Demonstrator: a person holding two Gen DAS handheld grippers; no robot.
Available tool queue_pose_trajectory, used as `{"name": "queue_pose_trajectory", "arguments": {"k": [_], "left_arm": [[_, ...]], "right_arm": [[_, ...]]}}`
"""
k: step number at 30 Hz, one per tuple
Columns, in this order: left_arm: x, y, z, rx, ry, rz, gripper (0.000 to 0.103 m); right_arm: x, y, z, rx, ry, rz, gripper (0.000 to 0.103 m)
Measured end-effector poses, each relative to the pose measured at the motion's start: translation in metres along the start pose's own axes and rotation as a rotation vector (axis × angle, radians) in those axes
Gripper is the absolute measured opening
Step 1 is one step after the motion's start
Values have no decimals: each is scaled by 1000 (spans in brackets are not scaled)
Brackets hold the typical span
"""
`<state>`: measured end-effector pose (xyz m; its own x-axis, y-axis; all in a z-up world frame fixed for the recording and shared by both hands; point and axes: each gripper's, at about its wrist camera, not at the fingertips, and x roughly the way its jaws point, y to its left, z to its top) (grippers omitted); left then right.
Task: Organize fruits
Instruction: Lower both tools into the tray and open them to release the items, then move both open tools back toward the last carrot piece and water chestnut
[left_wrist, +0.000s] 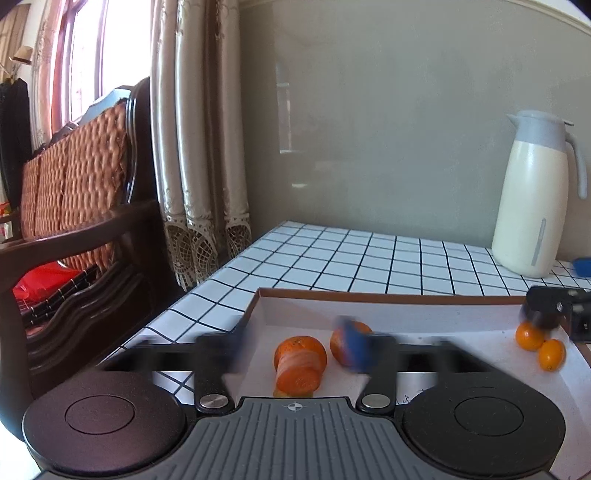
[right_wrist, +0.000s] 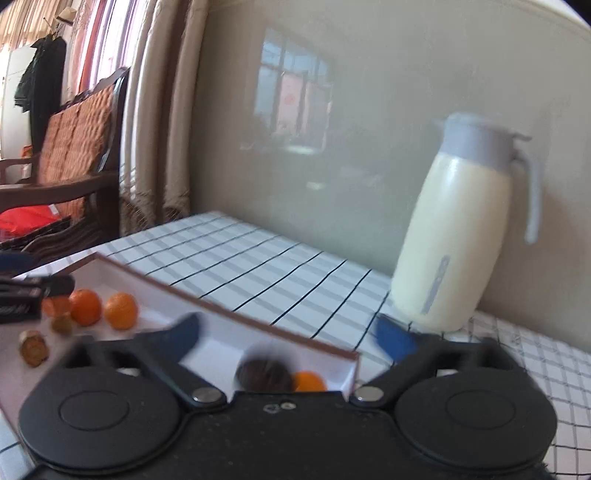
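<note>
A white tray with a brown rim (left_wrist: 369, 295) lies on the tiled table. In the left wrist view my left gripper (left_wrist: 295, 347) is open and blurred, over the tray's near left part. An orange fruit with a pale band (left_wrist: 301, 363) lies between its fingers, untouched. A second orange (left_wrist: 338, 341) sits partly behind the blue pad. Two small oranges (left_wrist: 541, 345) lie at the tray's right end. In the right wrist view my right gripper (right_wrist: 291, 336) is open above a dark round fruit (right_wrist: 264, 374) and a small orange (right_wrist: 310, 382) in the tray's corner (right_wrist: 351, 360).
A cream jug with a grey lid (right_wrist: 454, 236) stands at the back right near the wall. Two oranges (right_wrist: 101, 308) and small brownish fruit (right_wrist: 33, 347) lie at the tray's left end beside the left gripper. A wooden chair (left_wrist: 74, 206) and curtains stand left of the table.
</note>
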<state>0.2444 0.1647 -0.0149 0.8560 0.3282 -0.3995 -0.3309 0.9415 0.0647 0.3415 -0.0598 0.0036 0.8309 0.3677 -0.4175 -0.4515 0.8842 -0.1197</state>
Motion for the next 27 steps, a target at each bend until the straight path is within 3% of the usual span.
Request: {"name": "queue_pose_trajectory", "arguments": {"k": [2,27], "left_arm": [[-6,-1,0,9,-49,19,103],[-19,1,-2,-16,-55,-13,103]], "right_arm": [[1,-2,1,5,13,2,97],[-15,-5,0,33,-8,-2,97]]}}
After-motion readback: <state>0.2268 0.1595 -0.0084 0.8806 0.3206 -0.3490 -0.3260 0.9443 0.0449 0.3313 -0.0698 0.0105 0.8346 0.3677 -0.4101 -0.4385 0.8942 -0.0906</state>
